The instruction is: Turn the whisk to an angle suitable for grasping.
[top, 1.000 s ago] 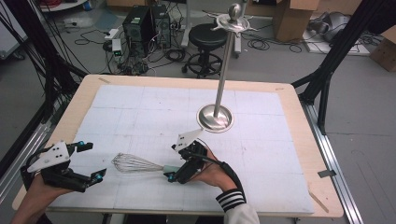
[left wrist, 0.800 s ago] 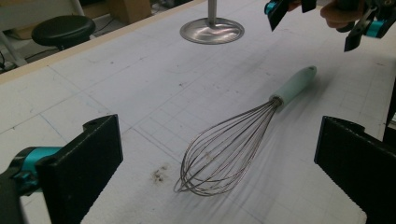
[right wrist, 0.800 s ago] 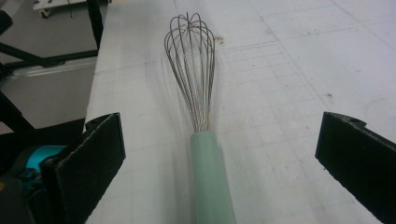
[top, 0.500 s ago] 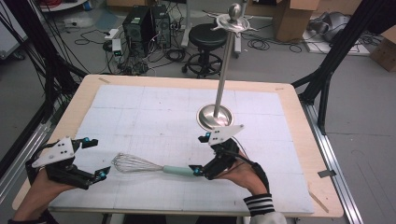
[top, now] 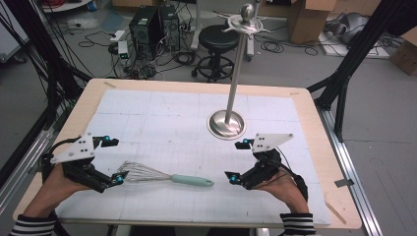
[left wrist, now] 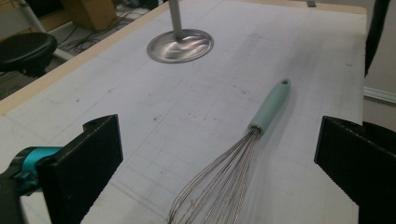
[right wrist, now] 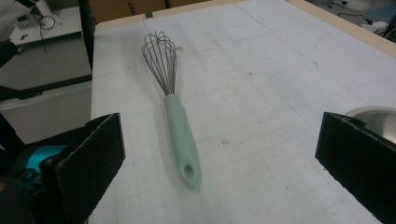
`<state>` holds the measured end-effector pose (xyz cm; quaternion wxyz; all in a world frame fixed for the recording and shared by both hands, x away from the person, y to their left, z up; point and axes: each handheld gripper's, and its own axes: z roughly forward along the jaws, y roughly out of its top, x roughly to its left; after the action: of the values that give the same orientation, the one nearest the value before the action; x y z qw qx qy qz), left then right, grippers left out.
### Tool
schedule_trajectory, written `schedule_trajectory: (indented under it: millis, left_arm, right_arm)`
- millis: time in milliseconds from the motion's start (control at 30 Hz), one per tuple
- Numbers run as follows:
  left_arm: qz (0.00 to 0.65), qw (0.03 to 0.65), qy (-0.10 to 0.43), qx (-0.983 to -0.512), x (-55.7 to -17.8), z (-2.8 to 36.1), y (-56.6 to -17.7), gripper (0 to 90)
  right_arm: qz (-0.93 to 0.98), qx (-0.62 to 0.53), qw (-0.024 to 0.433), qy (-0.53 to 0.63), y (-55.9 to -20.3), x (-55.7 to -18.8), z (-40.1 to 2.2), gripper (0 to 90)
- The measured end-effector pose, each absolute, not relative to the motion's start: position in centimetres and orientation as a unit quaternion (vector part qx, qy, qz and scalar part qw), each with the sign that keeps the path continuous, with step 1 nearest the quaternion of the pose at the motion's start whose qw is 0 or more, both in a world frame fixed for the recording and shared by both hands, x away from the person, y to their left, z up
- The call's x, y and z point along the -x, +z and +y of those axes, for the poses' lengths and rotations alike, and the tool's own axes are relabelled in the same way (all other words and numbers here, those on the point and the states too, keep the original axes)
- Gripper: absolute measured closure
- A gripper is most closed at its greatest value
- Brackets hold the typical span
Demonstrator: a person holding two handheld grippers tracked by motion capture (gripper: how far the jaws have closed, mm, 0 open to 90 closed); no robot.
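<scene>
Claws, left [top: 114, 160] and right [top: 236, 161], gape wide, gripping nothing, whisk [top: 164, 175] between

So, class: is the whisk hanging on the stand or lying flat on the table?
Lying flat. The whisk rests on the table, wires and handle both down, apart from the stand, between both open grippers.

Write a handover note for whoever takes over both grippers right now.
Left gripper: open, empty, its jaws at the wire end of the whisk.
Right gripper: open, empty, just past the whisk's mint handle tip, not touching it.
Whisk: lies flat on the white gridded mat, wires toward the left gripper, handle with its hanging hole toward the right gripper.
Metal stand: upright on its round base behind the right gripper; nothing visibly hangs from its top.
Done: nothing is gripped.
Left: probably grasp the whisk and hang it on the stand, a guess.
</scene>
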<state>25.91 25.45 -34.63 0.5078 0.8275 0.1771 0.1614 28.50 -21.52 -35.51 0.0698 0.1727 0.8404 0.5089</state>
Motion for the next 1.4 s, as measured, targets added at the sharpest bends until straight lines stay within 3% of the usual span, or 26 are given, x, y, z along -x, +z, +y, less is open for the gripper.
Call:
schedule_trajectory:
  millis: [600, 1400]
  left_arm:
    - [0.088, 0.438, 0.111, -0.888, -27.9, 18.1, -33.8, 1.7]
    - [0.029, 0.368, 0.050, -0.928, -30.4, 11.0, -38.4, 1.7]
  right_arm:
    - [0.828, -0.215, 0.108, 0.506, -36.3, -26.9, -26.8, 0.5]
    - [0.819, -0.227, 0.112, 0.515, -36.9, -26.1, -28.0, 0.5]
